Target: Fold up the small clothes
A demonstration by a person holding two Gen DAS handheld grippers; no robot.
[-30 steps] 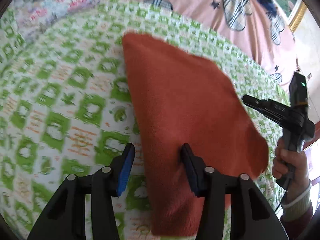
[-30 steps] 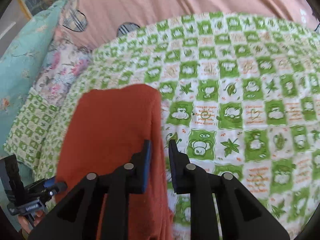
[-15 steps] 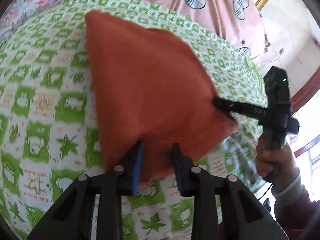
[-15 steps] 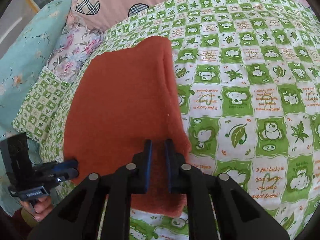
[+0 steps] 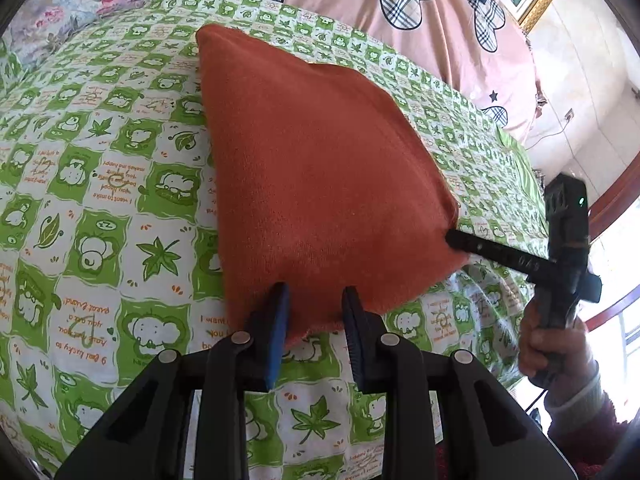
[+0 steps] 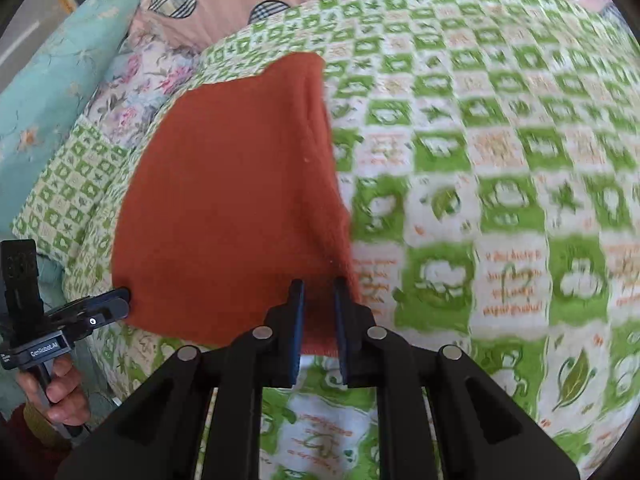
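Observation:
A rust-orange cloth is stretched taut above the green-and-white patterned bedspread, its far end resting on the bed. My left gripper is shut on the cloth's near edge at one corner. My right gripper is shut on the other near corner of the cloth. The right gripper also shows in the left wrist view at the cloth's right corner, and the left gripper shows in the right wrist view at its left corner.
A pink quilt with plaid hearts lies behind the bedspread. A floral pillow and a teal pillow sit at the bed's left. A wooden bed frame and a wall are at the right.
Both grippers closed on the cloth's near corners and lifted and pulled it back toward me, stretching it taut; a second ago the left gripper was open over the flat cloth.

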